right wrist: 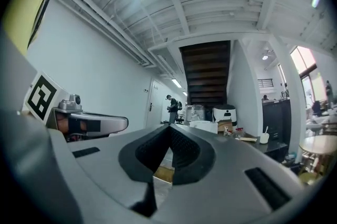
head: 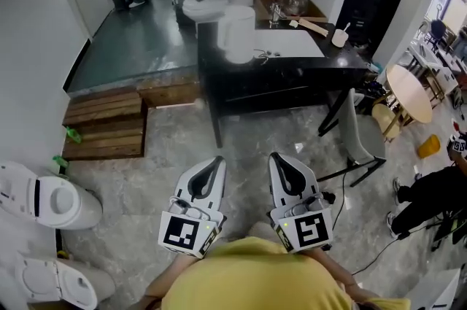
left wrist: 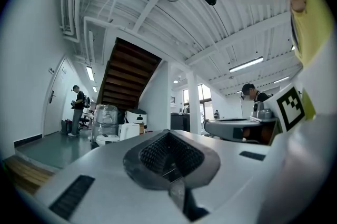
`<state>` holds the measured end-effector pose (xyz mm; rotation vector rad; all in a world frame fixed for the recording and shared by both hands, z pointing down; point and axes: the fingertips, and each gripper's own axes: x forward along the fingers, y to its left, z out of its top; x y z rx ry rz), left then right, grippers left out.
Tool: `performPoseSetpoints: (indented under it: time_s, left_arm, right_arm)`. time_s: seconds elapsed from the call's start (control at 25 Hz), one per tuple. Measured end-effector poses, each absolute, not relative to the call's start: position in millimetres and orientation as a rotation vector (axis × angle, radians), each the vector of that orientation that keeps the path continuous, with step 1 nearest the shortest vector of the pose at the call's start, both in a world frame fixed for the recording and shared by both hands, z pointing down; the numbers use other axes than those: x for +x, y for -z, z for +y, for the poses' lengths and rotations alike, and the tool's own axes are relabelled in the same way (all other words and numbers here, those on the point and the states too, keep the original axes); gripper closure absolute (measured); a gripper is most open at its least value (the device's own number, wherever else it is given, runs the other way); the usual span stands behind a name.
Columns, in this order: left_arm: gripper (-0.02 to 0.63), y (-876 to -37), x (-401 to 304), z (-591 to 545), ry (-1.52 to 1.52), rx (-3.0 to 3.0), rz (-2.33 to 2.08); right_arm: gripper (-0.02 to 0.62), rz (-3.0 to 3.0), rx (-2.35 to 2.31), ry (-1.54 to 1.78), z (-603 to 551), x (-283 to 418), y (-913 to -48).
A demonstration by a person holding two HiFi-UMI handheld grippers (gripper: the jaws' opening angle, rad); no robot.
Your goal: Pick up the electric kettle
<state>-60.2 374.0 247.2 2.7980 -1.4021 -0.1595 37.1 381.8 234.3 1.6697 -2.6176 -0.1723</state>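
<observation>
The white electric kettle [head: 237, 33] stands upright near the front left corner of a black table [head: 292, 71], far ahead of me across the floor. In the right gripper view the kettle [right wrist: 203, 126] shows small and distant just past the jaw tips. My left gripper [head: 217, 160] and right gripper [head: 276, 155] are held side by side, low and close to my body, pointing level toward the table. Both are shut with nothing between the jaws, which meet at the tips in the left gripper [left wrist: 168, 133] and right gripper [right wrist: 169, 127] views.
Wooden pallets [head: 106, 123] lie on the floor at left, with white toilets [head: 51, 203] near them. A grey chair [head: 357, 133] and a round wooden table [head: 408, 93] stand at the right. A person [head: 430, 192] sits at the right edge. Jars and a cup [head: 340, 37] share the tabletop.
</observation>
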Motion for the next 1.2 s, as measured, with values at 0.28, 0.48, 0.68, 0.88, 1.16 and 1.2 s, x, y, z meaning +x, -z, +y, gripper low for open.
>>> performPoseSetpoints:
  time_s: [0.28,0.48,0.68,0.88,1.16,1.2]
  left_arm:
    - [0.598,-255,-73,356,0.163,2.788,-1.383]
    - [0.598,-264,-86,327,0.148,2.755,-1.406]
    - [0.598,-267,-93,282,0.147,2.730,-1.455]
    - [0.598,-261,-89,229,0.154,2.727,-1.479]
    - [0.598,-249,-75,155,0.176,2.723,-1.537]
    - [0.598,-249,-73,146,0.176,2.719,-1.545]
  right_arm:
    - [0.580,-2.584,1.699,0.122,364,30,-242]
    - [0.580,-2.619,1.674,0.127,336,21,-248]
    - [0.580,-2.625,1.668,0.126,287,24,-252]
    - [0.580,-2.644,1.632,0.155,230,26,-247]
    - [0.580,-2.661,1.615,0.149,154,46,-245]
    - [0.580,-2.667,1.612,0.147,144,49,-246]
